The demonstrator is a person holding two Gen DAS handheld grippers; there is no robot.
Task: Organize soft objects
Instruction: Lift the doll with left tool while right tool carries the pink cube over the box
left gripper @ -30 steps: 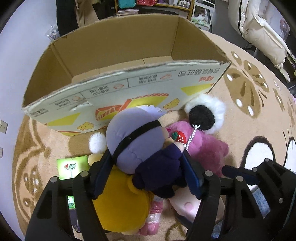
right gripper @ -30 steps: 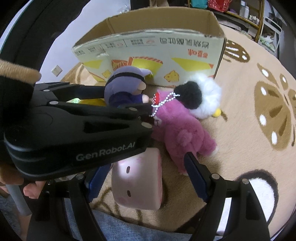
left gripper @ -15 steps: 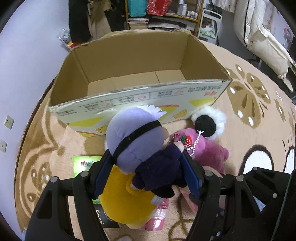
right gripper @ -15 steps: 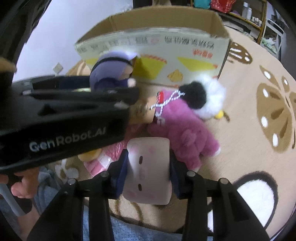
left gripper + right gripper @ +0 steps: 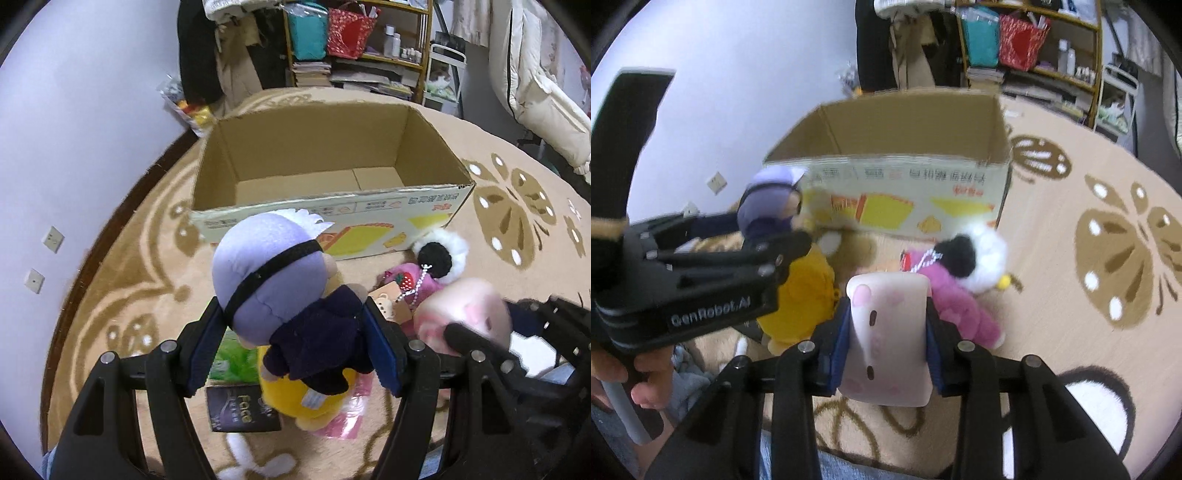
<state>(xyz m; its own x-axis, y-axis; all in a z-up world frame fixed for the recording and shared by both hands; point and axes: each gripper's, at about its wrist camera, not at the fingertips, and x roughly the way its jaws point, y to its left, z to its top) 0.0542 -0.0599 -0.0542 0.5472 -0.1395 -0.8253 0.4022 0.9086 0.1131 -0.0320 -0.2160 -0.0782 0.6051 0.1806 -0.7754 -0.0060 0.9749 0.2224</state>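
The left gripper [image 5: 291, 343] was clamped on the dark body of a purple-headed doll [image 5: 269, 273], head tilted up toward the open cardboard box [image 5: 332, 206] beyond. The right gripper [image 5: 886, 339], its jaws having just closed, squeezed a pink block plush [image 5: 890, 336], long axis running away from the camera, above the rug [image 5: 1071, 295]. A magenta plush [image 5: 960, 306] lay beside it.

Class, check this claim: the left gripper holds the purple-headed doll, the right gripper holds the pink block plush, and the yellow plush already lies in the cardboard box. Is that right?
Not quite. The yellow plush lies on the rug in front of the cardboard box, whose visible floor is bare in the left wrist view. The left gripper does hold the purple-headed doll, and the right gripper the pink block plush.
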